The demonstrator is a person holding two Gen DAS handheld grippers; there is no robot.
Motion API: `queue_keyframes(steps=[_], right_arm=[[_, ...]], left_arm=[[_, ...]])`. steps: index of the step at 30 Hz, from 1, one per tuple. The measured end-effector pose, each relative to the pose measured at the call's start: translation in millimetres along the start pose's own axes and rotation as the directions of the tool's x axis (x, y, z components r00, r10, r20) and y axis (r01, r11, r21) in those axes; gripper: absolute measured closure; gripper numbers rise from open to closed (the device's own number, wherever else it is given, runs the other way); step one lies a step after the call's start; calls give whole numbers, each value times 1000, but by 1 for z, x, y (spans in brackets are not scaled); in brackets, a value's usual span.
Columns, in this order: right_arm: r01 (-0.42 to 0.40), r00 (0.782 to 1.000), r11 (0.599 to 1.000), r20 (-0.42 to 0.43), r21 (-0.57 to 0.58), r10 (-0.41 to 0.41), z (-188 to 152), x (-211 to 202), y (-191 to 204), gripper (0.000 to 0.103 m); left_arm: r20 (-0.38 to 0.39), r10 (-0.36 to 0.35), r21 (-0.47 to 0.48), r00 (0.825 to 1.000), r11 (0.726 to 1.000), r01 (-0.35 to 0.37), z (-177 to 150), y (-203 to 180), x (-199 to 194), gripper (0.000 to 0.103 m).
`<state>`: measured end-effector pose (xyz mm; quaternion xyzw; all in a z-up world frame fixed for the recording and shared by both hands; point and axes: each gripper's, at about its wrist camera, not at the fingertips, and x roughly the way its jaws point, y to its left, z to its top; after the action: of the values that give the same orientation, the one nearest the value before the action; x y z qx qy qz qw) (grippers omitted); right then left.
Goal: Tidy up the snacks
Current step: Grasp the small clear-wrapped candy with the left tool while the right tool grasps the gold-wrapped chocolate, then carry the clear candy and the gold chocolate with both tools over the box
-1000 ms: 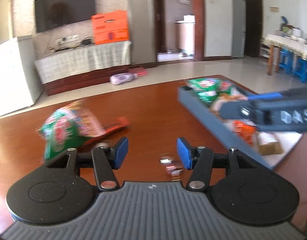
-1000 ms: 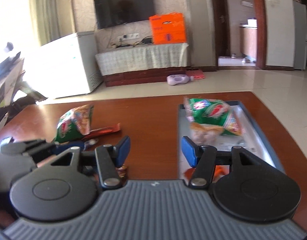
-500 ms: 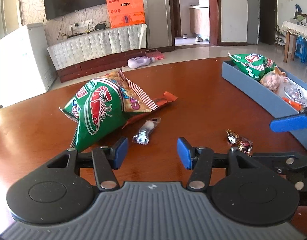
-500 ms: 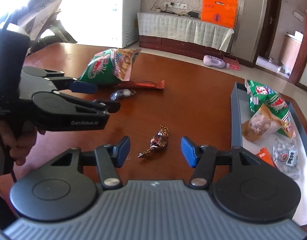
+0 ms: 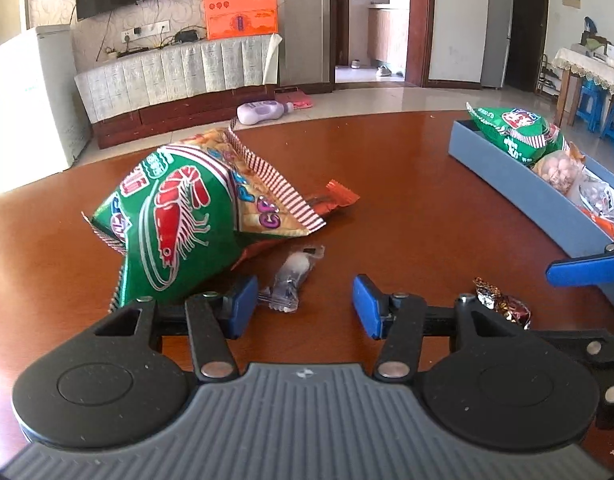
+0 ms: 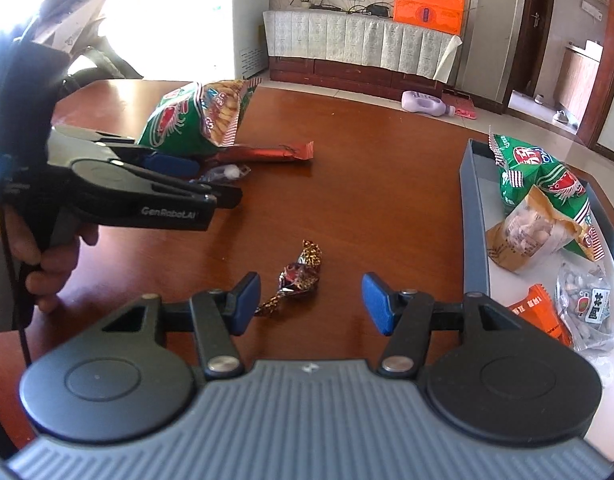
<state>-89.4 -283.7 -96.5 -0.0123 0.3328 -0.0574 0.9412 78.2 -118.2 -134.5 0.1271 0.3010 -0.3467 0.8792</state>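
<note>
While 2 claws gape, candy [image 6: 300, 276] lies mid-table [image 6: 367, 208] — tray [image 6: 473, 216] rightward.

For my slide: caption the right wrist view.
Open right gripper above foil-wrapped candy on brown wooden table, beside grey tray.

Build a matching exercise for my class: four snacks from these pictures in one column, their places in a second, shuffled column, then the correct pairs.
Things
1. Large green shrimp-print crisp bag
2. Brown-and-gold foil twist candy
3. Small clear plastic candy wrapper
4. Orange flat sachet

Places
A. inside the grey-blue tray
B. on the wooden table, in front of the right gripper
C. lying over a long red wrapper
D. on the table, in front of the left gripper

Pairs: 1-C, 2-B, 3-D, 4-A
</note>
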Motion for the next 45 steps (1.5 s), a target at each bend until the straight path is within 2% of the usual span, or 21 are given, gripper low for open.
queue_keyframes(steps=[6,10,12,22,24,25,26,31,45], right_arm=[[-1,1000,1000,-10,-25,1,-1,7,5,44],[0,1000,1000,-8,-26,0,1,10,8,44],[1,1000,1000,-10,-26,-1,0,12,8,44],[-7,1000,1000,-17,17,7,0,14,3,47],[-32,999,999,-23,35,33,0,12,1,61],[-34,999,999,-27,30,35,1,11,1,72],[-35,999,999,-31,23,36,0,9,2,77],[-31,999,999,-43,25,32,-1,3,1,77],[-32,999,999,21,20,32,10,-28,-1,77]], left_arm=[[9,-28,-37,1000,999,29,2,5,7,56],[13,-41,-26,999,999,41,0,1,7,64],[15,-41,-16,999,999,41,-1,0,6,75],[13,-52,8,999,999,52,-2,-14,6,76],[13,-54,8,998,999,53,-2,-16,6,76],[13,-53,9,999,999,53,-2,-16,5,76],[12,-53,8,999,999,53,-3,-16,5,76],[9,-47,1,999,999,47,-6,-17,3,76],[38,-39,19,999,999,38,-3,-34,-16,76]])
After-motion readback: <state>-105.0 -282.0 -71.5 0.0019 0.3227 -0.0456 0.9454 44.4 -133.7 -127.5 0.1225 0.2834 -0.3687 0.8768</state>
